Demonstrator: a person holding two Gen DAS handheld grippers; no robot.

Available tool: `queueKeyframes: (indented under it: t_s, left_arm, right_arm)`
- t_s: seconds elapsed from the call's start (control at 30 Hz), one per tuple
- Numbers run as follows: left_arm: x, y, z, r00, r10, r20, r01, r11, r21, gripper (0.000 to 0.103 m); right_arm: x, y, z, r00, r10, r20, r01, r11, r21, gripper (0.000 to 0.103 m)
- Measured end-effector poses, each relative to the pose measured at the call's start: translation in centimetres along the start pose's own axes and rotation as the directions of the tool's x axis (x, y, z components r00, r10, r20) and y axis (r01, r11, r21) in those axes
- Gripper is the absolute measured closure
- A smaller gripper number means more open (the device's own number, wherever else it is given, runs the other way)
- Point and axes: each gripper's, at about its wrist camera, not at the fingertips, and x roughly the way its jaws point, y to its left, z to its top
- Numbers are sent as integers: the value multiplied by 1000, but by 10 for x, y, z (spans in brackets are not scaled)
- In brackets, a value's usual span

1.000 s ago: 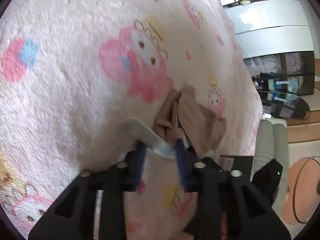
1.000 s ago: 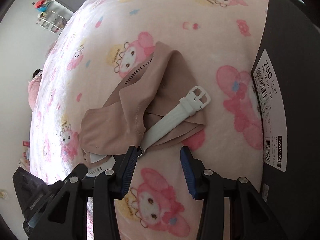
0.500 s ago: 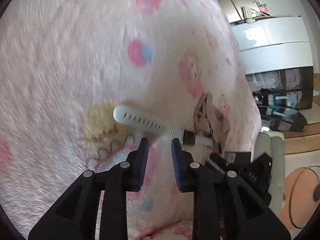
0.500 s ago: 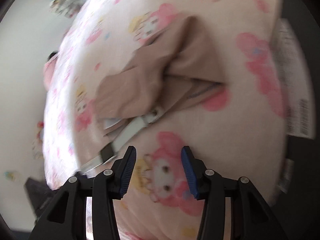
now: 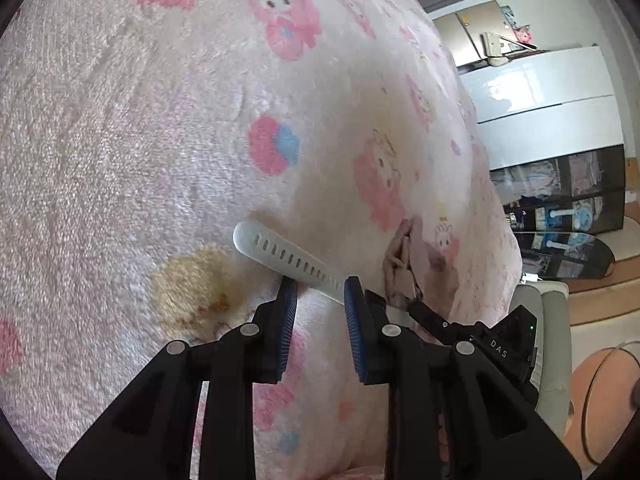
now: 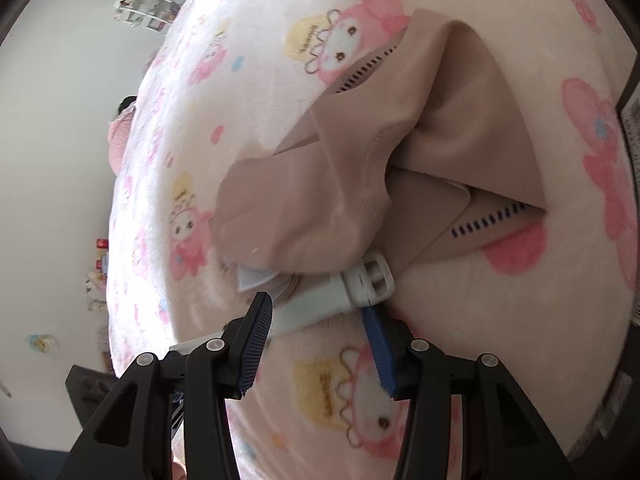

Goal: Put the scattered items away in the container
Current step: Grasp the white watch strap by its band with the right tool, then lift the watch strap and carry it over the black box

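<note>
A white watch lies on the pink cartoon blanket. In the left wrist view its holed strap [image 5: 280,254] runs between the tips of my left gripper [image 5: 318,294], whose jaws are open around it. In the right wrist view the buckle strap [image 6: 340,294] lies between the open jaws of my right gripper [image 6: 318,312]. A beige folded garment [image 6: 400,160] lies just beyond the buckle, partly over the watch; it shows small in the left wrist view [image 5: 408,258]. The watch body is hidden.
A dark box with a white barcode label [image 6: 632,120] stands at the right edge of the blanket. Beyond the bed's edge are a white cabinet [image 5: 540,96], dark shelves [image 5: 568,196] and an orange round object [image 5: 600,408] on the floor.
The white watch has slid out from under the beige garment toward me. My left gripper pulled back along the holed strap; my right gripper moved in around the buckle strap.
</note>
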Motion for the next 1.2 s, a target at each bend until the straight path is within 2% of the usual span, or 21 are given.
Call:
queueKeyframes:
  t_s: [0.07, 0.13, 0.17, 0.2, 0.27, 0.3, 0.4, 0.53, 0.63, 0.7, 0.77, 0.87, 0.93, 1.03, 1.2]
  left_arm:
    - [5, 6, 3, 1000, -4, -2, 4, 1000, -29, 80]
    - [1, 9, 2, 1000, -10, 3, 11, 1000, -29, 81]
    - [0, 7, 2, 1000, -8, 8, 9, 1000, -21, 82]
    - [-2, 5, 1, 1000, -4, 18, 4, 1000, -6, 82]
    - [-9, 1, -1, 999, 10, 38, -11, 1000, 21, 93]
    - [-12, 0, -1, 999, 9, 42, -10, 1000, 29, 95]
    - [-23, -7, -6, 998, -17, 53, 14, 998, 61, 97]
    - [-34, -17, -11, 997, -10, 72, 2, 994, 110, 98]
    - [-30, -14, -14, 1000, -5, 21, 2, 994, 112, 98]
    - [-18, -7, -13, 999, -8, -38, 11, 996, 90, 92]
    - [-6, 2, -10, 997, -27, -67, 31, 998, 58, 66]
    - [6, 10, -1, 998, -50, -43, 51, 999, 19, 64]
    - [8, 9, 6, 997, -81, -17, 80, 997, -4, 66]
    - [7, -2, 13, 998, -55, 5, 55, 998, 28, 101]
    - [-13, -40, 0, 996, -87, -1, 87, 985, 150, 102]
  right_arm:
    - [7, 0, 1, 1000, 0, 4, 0, 1000, 11, 60]
    - [4, 5, -1, 1000, 2, 29, -2, 1000, -7, 71]
    - [2, 8, -4, 999, -6, 42, 7, 1000, -26, 81]
    - [-1, 11, -5, 998, -11, 54, 14, 999, -42, 85]
    - [-2, 16, -8, 998, -2, 69, 6, 998, -65, 89]
    - [-5, 18, -9, 997, -2, 78, 8, 997, -76, 92]
    - [-17, 25, -18, 994, 11, 105, 0, 995, -103, 96]
    - [-36, 34, -30, 991, 29, 131, -10, 990, -142, 97]
    - [-48, 33, -37, 989, 43, 139, -22, 989, -144, 97]
    - [-52, 31, -44, 989, 34, 143, -14, 991, -136, 97]
    - [-58, 27, -52, 989, 23, 145, -3, 991, -134, 97]
    - [-47, 28, -53, 991, 10, 133, 7, 992, -130, 97]
    - [-49, 19, -54, 993, 5, 120, 11, 991, -135, 97]
    - [-54, 16, -55, 993, 2, 122, 15, 991, -136, 97]
    - [-74, 18, -60, 988, 16, 157, 8, 989, -149, 97]
